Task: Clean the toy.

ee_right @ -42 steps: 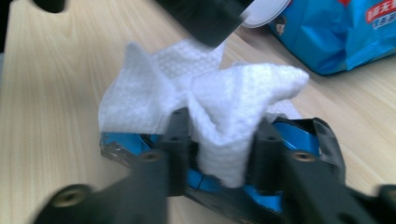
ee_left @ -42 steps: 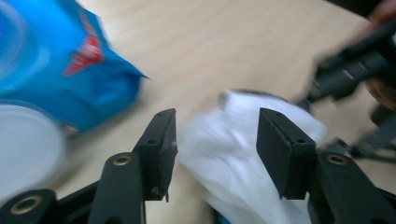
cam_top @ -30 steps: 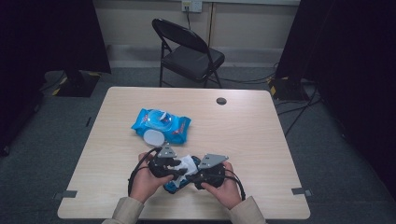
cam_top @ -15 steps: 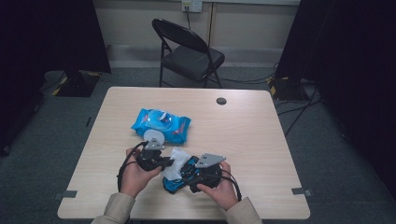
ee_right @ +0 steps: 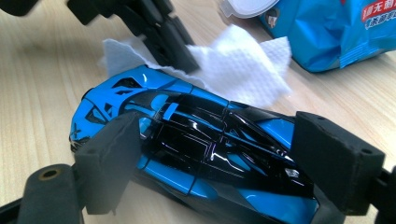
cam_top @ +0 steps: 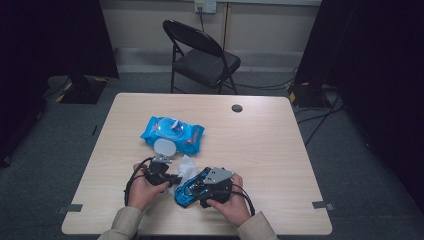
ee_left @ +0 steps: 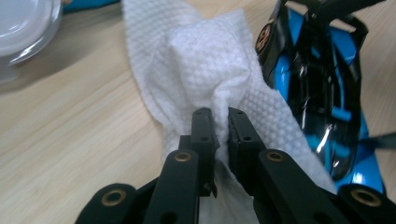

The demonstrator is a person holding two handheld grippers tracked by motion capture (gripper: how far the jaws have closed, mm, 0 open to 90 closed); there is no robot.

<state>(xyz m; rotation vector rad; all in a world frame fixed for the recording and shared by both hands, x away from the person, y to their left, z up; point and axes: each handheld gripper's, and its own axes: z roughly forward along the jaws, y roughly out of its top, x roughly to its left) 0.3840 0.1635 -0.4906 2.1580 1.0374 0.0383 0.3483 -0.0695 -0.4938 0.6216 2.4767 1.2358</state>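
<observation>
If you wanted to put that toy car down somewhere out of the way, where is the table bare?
The table is bare on its right half, from the toy car to the right edge, and along the far edge by the small dark disc. It is crowded near the front, between the wipes pack, the wipe and both hands.

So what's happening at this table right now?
A person at a wooden table works with a gripper in each hand. The left gripper has its jaws shut on a white wet wipe, bunched right beside a blue and black toy car. The right gripper has its jaws on either side of the car, clamping it just above the tabletop. Behind them lies a blue wipes pack with its lid flipped open. It looks like the car is about to be wiped.
</observation>
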